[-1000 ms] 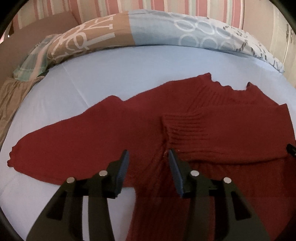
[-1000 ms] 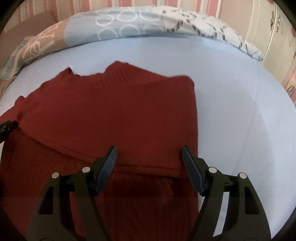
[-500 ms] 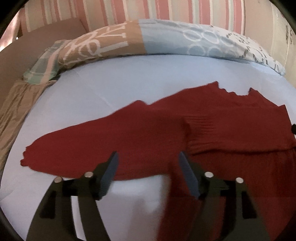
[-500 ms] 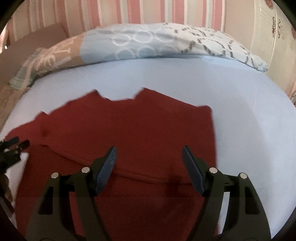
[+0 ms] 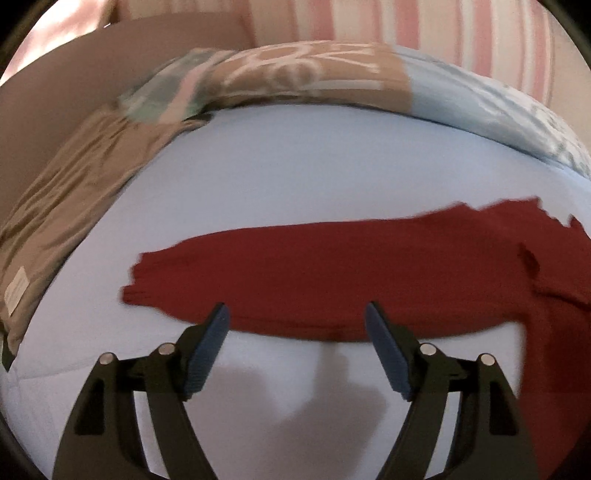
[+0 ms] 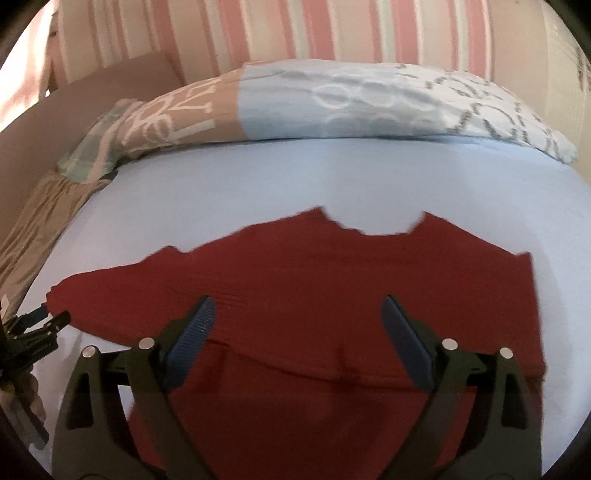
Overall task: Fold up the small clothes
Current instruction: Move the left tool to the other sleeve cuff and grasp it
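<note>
A dark red knit sweater [image 6: 332, 280] lies flat on the pale blue bed sheet [image 6: 332, 177], its right sleeve folded across the chest. Its left sleeve [image 5: 295, 273] stretches out to the left, cuff [image 5: 136, 291] at the end. My left gripper [image 5: 295, 328] is open and empty, above the near edge of that sleeve. My right gripper [image 6: 295, 321] is open and empty, above the sweater's body. The left gripper's tips also show at the left edge of the right wrist view [image 6: 51, 317], beside the sleeve cuff.
A patterned duvet [image 6: 332, 99] lies bunched along the far side of the bed. A tan cloth [image 5: 66, 206] hangs at the bed's left edge. A striped pink wall [image 6: 295, 33] stands behind. Bare sheet lies to the right of the sweater.
Both grippers have pulled back and up from the sweater. The left gripper has opened wider and swung left, from the sweater's middle to over the outstretched sleeve.
</note>
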A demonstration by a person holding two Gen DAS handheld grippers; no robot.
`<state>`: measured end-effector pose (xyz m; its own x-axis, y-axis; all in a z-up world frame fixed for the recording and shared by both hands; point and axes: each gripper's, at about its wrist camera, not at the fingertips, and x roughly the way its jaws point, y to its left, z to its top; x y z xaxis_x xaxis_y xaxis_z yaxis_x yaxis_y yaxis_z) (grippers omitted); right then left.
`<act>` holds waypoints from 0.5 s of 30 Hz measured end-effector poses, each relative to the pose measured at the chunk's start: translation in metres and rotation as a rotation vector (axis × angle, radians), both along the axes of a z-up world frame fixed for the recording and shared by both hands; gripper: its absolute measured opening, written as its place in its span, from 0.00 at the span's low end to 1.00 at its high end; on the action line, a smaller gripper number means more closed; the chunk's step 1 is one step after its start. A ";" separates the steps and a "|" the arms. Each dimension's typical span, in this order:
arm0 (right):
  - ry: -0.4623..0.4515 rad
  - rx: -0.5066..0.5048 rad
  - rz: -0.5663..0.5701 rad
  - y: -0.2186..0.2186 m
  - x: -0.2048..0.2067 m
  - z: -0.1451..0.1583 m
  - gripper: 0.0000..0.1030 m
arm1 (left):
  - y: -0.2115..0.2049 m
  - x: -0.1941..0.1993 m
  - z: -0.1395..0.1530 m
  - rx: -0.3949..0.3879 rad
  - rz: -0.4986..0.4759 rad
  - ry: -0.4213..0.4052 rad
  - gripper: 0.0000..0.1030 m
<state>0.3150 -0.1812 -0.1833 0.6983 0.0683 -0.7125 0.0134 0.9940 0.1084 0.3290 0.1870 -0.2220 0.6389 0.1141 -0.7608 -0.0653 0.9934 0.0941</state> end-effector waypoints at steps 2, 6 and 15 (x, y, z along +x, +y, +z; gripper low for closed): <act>0.003 -0.012 0.026 0.019 0.008 0.000 0.89 | 0.027 0.004 -0.002 -0.008 0.039 0.005 0.74; 0.013 -0.029 0.055 0.046 0.017 -0.004 0.89 | 0.075 0.013 -0.009 -0.044 0.106 0.025 0.74; 0.052 -0.085 0.060 0.058 0.025 -0.021 0.89 | 0.134 0.017 -0.023 -0.186 0.172 0.060 0.74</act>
<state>0.3396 -0.1228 -0.2042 0.6571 0.0462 -0.7524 -0.0426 0.9988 0.0242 0.3459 0.3211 -0.2445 0.5750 0.0722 -0.8149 -0.2350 0.9687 -0.0800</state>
